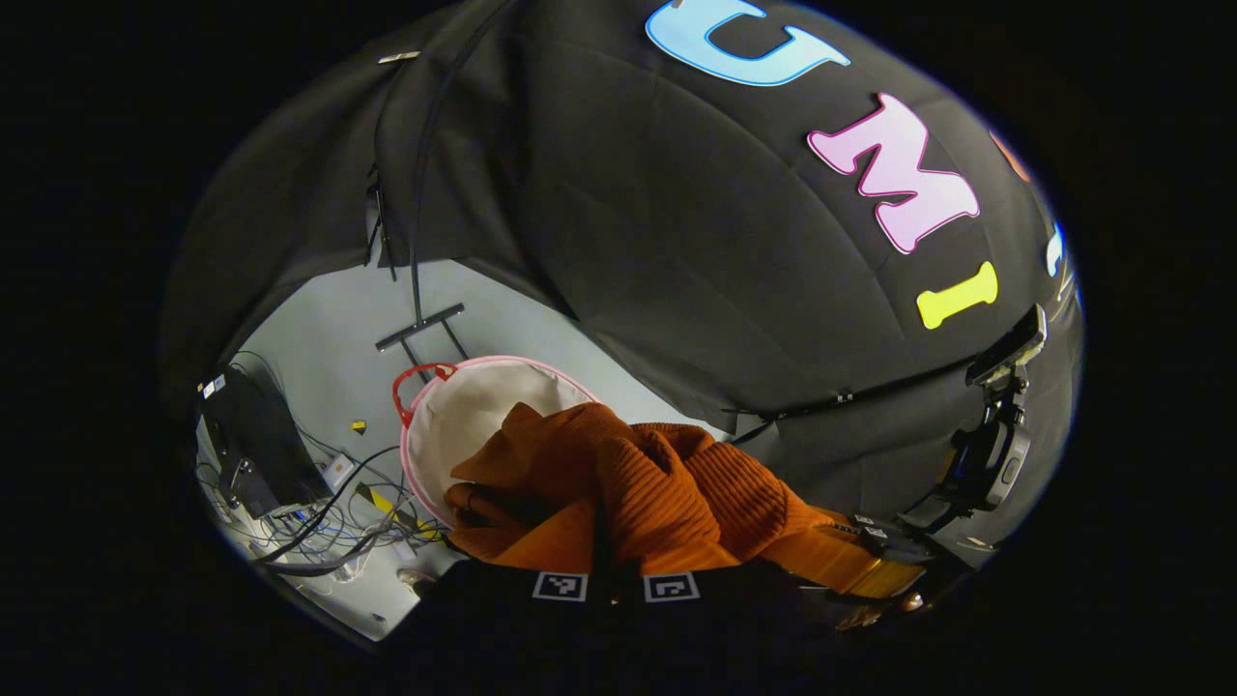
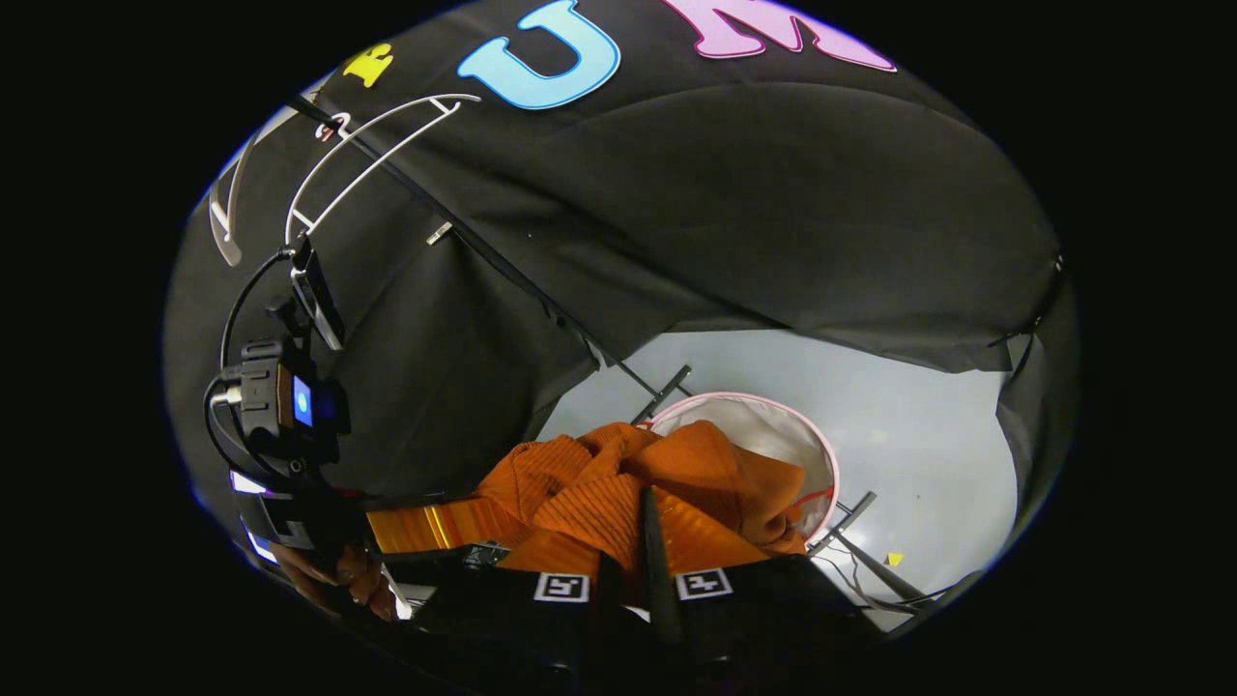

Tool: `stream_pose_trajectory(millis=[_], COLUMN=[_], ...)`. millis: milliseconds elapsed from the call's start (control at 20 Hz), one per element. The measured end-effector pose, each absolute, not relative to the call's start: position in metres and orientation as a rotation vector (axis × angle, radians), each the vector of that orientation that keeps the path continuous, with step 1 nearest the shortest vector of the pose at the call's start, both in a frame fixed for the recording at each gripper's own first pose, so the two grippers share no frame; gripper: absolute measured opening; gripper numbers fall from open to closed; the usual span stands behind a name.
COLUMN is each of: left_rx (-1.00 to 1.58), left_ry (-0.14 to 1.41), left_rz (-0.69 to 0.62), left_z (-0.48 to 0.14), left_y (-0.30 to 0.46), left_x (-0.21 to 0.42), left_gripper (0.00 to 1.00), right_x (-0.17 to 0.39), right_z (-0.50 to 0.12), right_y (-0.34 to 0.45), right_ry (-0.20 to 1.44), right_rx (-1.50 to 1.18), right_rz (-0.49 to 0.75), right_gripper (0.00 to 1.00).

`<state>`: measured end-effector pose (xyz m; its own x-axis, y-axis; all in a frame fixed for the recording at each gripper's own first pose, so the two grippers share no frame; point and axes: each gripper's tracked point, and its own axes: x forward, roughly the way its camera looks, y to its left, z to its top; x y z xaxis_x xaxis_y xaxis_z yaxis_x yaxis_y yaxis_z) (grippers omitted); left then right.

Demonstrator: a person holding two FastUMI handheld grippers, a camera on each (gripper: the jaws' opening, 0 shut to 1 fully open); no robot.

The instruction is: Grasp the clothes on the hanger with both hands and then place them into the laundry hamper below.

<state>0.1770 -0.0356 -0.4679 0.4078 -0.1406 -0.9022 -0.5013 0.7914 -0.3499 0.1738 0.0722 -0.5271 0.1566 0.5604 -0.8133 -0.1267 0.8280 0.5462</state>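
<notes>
While both grippers clamp the bunched orange sweater, the left gripper and right gripper hold it above the white laundry hamper on the grey floor. Tangled cables lie beside the hamper; a bare white hanger hangs on the rail behind.

Counted: one of most things, two of the grippers
One orange garment, one laundry hamper, one white hanger above the left gripper, two grippers counting the right gripper
</notes>
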Motion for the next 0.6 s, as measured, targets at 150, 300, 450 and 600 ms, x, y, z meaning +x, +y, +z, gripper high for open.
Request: stream_pose_trajectory(millis=[150, 300, 450, 600], left_rx=[-0.633, -0.54, -0.583, -0.573], left_ry=[1.167, 1.17, 1.088, 1.089], left_rz=[0.266, 0.329, 0.326, 0.336], left_z=[-0.471, -0.479, -0.469, -0.47], left_y=[-0.034, -0.012, -0.012, -0.004], left_x=[0.175, 0.164, 0.181, 0.176], left_gripper=[0.04, 0.5, 0.96, 0.96], right_x=[0.175, 0.179, 0.194, 0.192], right_z=[-0.533, -0.534, -0.531, -0.528], right_y=[0.061, 0.048, 0.051, 0.054], right_ry=[1.33, 1.316, 1.297, 1.291], right_rx=[0.361, 0.335, 0.384, 0.379], right_rz=[0.479, 0.456, 0.433, 0.442], right_gripper=[0.36, 0.83, 0.99, 0.99])
